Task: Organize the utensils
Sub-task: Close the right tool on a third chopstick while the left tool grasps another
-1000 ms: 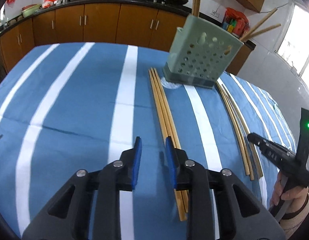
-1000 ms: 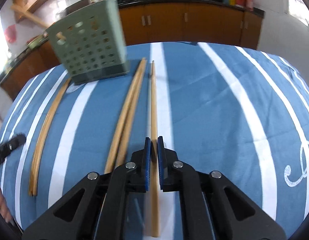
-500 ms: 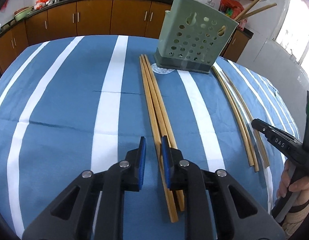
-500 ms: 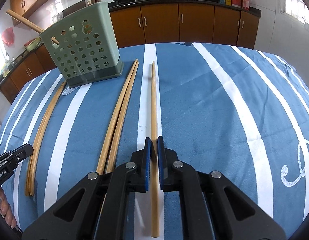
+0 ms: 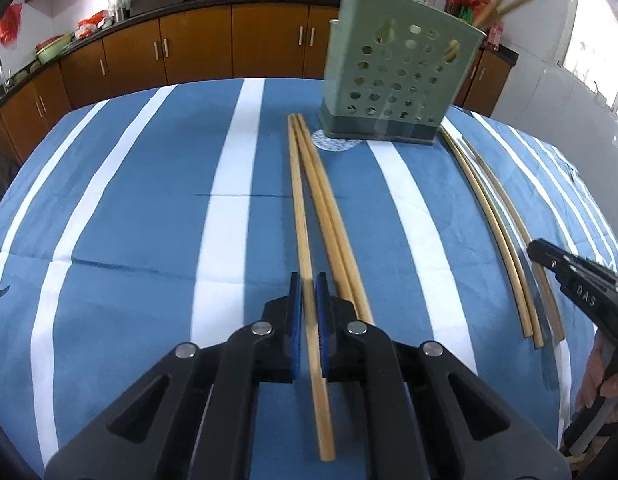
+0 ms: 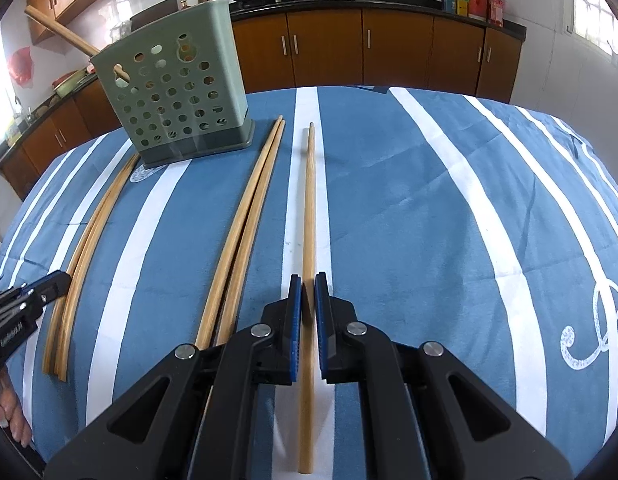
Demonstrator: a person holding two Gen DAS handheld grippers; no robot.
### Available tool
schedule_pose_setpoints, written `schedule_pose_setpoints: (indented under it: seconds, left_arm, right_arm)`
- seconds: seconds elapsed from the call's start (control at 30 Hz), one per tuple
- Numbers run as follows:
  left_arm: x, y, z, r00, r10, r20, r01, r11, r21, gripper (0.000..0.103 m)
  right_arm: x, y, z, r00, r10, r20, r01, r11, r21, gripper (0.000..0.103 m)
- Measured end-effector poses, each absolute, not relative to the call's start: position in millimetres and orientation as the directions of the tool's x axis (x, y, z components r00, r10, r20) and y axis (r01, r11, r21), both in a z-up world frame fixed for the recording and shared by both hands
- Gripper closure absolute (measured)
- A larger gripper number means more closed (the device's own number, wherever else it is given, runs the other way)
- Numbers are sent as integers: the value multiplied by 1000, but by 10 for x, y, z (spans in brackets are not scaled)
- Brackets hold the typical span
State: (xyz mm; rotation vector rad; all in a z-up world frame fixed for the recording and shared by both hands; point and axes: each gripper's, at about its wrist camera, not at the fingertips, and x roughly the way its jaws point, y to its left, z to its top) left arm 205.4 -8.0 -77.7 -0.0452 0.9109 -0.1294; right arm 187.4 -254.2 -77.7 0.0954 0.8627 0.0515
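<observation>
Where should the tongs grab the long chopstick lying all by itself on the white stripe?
Grab the lone chopstick on its thicker near part, coming down from above with one finger on each side. It lies flat on the cloth and points straight away. There is bare cloth on both sides, and the pair lies apart to its left. The right tongs are closed on it there.

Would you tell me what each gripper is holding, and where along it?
Each holds one chopstick near its near end: left gripper on left chopstick, right gripper on right chopstick.
</observation>
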Motion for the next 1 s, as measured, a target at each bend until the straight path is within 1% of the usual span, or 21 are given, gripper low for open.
schedule_pose_setpoints:
  seconds: [0.17, 0.27, 0.37, 0.53, 0.73, 1.0]
  left_arm:
    - [2208, 253, -774, 614, -71, -786, 6, 996, -86, 95]
    - [2257, 439, -780, 624, -56, -779, -17, 996, -86, 94]
    - [2250, 507, -791, 633, -70, -771, -12, 995, -100, 94]
    - [2259, 534, -793, 633, -75, -770, -13, 994, -107, 94]
    - [2259, 578, -803, 634, -105, -766, -17, 989, -150, 94]
    - [2252, 565, -806, 635, -100, -766, -17, 989, -144, 94]
  right_arm:
    - [1970, -2738, -779, 657, 47, -753, 57, 992, 111, 96]
    - [2006, -2888, -785, 659, 28, -752, 94, 988, 119, 95]
    - [1995, -2949, -794, 660, 42, -750, 99, 985, 142, 95]
    - [2004, -2917, -796, 656, 23, -754, 99, 988, 117, 95]
    - [2002, -2914, -792, 656, 25, -754, 99, 988, 119, 95]
    - [2000, -2911, -791, 655, 19, -755, 99, 989, 111, 95]
